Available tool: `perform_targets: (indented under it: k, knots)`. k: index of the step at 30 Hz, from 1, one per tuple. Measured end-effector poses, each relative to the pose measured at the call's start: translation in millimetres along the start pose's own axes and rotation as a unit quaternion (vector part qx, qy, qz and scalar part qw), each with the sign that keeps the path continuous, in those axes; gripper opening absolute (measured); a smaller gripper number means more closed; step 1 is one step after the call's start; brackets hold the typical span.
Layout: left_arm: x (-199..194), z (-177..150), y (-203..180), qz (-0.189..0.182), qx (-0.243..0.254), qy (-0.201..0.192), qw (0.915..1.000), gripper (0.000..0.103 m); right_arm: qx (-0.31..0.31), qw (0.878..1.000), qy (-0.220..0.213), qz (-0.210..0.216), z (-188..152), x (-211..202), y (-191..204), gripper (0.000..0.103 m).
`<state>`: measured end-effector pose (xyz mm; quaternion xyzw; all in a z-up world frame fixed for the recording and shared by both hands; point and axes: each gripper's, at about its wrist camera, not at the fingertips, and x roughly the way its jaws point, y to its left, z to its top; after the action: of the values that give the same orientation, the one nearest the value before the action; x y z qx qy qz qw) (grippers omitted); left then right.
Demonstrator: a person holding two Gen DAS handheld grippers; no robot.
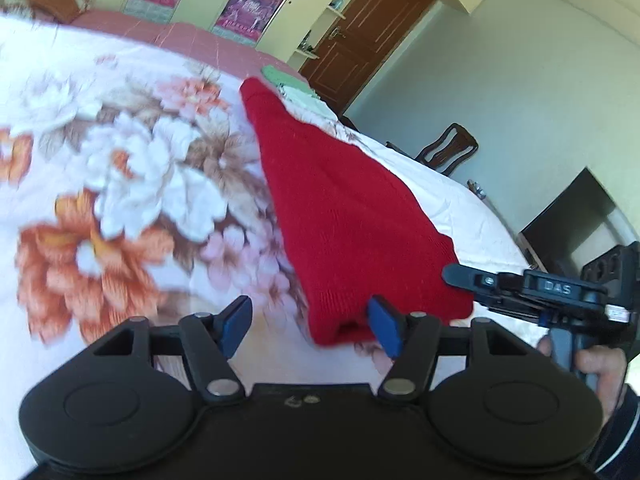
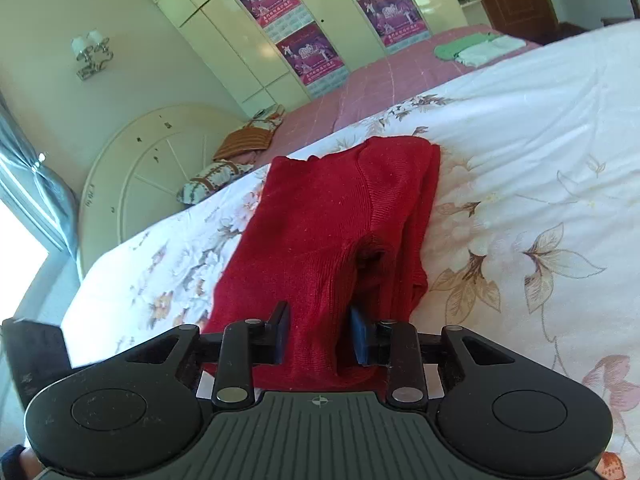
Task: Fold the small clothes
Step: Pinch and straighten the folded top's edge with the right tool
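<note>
Lying lengthwise on the floral bedspread (image 2: 520, 128), the red knit garment (image 2: 320, 220) is folded into a long narrow strip, its far end pointing toward the pink sheet (image 2: 392, 76) beyond. Its near end runs between the two blue pads of the right tongs (image 2: 318, 334), which stand apart with the cloth bunched in the gap; whether the pads press it I cannot tell. In the left wrist view the same garment (image 1: 348, 216) stretches away from the left tongs (image 1: 310, 326), whose pads are spread wide, the right-hand pad touching the garment's near corner and the other over bare bedspread (image 1: 120, 152). The right tongs (image 1: 460, 276) reach that corner from the bed's near edge. Folded green and white clothes (image 2: 476, 50) sit well apart at the far edge.
</note>
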<state>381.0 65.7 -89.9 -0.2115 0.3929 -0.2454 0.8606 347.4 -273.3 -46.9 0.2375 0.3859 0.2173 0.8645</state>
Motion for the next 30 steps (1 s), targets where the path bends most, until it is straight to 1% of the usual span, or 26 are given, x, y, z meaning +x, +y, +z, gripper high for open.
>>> perform_targets:
  k: [1, 2, 3, 4, 5, 7, 9, 10, 11, 12, 13, 14, 15, 16, 17, 19, 20, 22, 24, 26, 28, 30]
  knots:
    - [0.0, -4.0, 1.6, 0.001, -0.008, 0.002, 1.0000, 0.061, 0.000, 1.000, 0.004, -0.003, -0.1, 4.8, 1.1, 0.028]
    - [0.4, -6.9, 1.4, 0.005, -0.008, 0.002, 1.0000, 0.061, -0.001, 1.000, 0.009, -0.009, 0.9, 9.3, 0.8, 0.003]
    - [2.6, -7.9, -0.1, 0.007, -0.006, 0.004, 0.9999, 0.061, -0.001, 1.000, 0.012, -0.015, 1.5, 11.6, 1.1, 0.004]
    - [6.0, -8.0, -2.8, 0.017, 0.001, 0.004, 0.9998, 0.060, -0.001, 1.000, 0.010, -0.015, 0.0, 11.4, 0.7, 0.004]
    - [9.7, -7.5, -6.5, 0.032, 0.013, 0.000, 0.9994, 0.059, -0.004, 1.000, 0.005, -0.014, -0.7, 9.8, 1.6, 0.004]
    - [17.9, -5.8, -19.9, 0.068, 0.053, -0.003, 0.9963, 0.059, -0.009, 1.000, -0.001, -0.016, -2.2, 7.0, 3.6, 0.004]
    - [25.2, -7.6, -35.7, 0.125, 0.095, -0.012, 0.9875, 0.052, 0.000, 1.000, -0.007, -0.014, -1.6, 6.2, 2.4, 0.004]
    - [24.7, -8.2, -41.6, 0.157, 0.106, -0.022, 0.9816, 0.046, 0.005, 1.000, -0.010, -0.013, -1.0, 5.7, 1.9, 0.004]
    - [20.5, -9.1, -45.0, 0.184, 0.110, -0.034, 0.9761, 0.047, 0.006, 1.000, -0.014, -0.013, 0.1, 4.0, 1.8, 0.004]
    - [17.6, -11.3, -46.3, 0.201, 0.119, -0.039, 0.9716, 0.048, 0.003, 1.000, -0.020, -0.017, 0.9, 1.0, 3.0, 0.003]
    - [17.5, -14.1, -43.5, 0.212, 0.119, -0.035, 0.9693, 0.052, -0.002, 0.999, -0.026, -0.024, 1.2, -2.3, 3.9, 0.003]
    - [17.9, -16.6, -35.8, 0.207, 0.106, -0.027, 0.9723, 0.053, -0.001, 0.999, -0.027, -0.030, -0.7, -3.4, 0.5, 0.003]
    - [14.4, -17.8, -31.6, 0.196, 0.095, -0.035, 0.9753, 0.053, 0.006, 0.999, -0.016, -0.043, -4.5, 0.7, -6.5, 0.003]
    - [11.9, -16.6, -29.6, 0.189, 0.090, -0.033, 0.9774, 0.053, 0.011, 0.998, 0.002, -0.064, -10.5, 9.2, -15.3, 0.003]
    - [8.6, -14.7, -28.5, 0.180, 0.088, -0.025, 0.9794, 0.055, 0.015, 0.997, 0.015, -0.069, -17.3, 16.1, -22.4, 0.003]
    - [-2.3, -12.2, -24.0, 0.148, 0.082, -0.003, 0.9855, 0.059, 0.020, 0.998, 0.006, -0.063, -22.7, 14.2, -26.0, 0.003]
    - [-13.7, -10.9, -20.7, 0.132, 0.073, -0.002, 0.9886, 0.059, 0.024, 0.998, -0.005, -0.062, -22.1, 9.3, -24.7, 0.004]
    - [-40.0, -5.5, -16.9, 0.104, 0.058, -0.026, 0.9926, 0.059, 0.019, 0.997, -0.023, -0.064, -18.8, -3.0, -18.8, 0.004]
    - [-50.5, 7.6, -21.3, 0.086, 0.058, -0.055, 0.9931, 0.059, -0.020, 0.996, -0.040, -0.071, -12.2, -16.9, -4.9, 0.004]
    - [-36.6, 23.8, -30.0, 0.056, 0.060, -0.058, 0.9950, 0.059, -0.065, 0.994, -0.061, -0.065, -2.6, -22.0, 12.6, 0.004]
    - [-13.6, 34.6, -45.6, 0.023, 0.085, -0.061, 0.9943, 0.058, -0.106, 0.990, -0.067, -0.066, 6.5, -11.1, 32.1, 0.004]
    - [13.3, 40.6, -58.7, 0.023, 0.105, -0.049, 0.9929, 0.058, -0.143, 0.986, -0.059, -0.067, 11.8, 7.4, 45.3, 0.004]
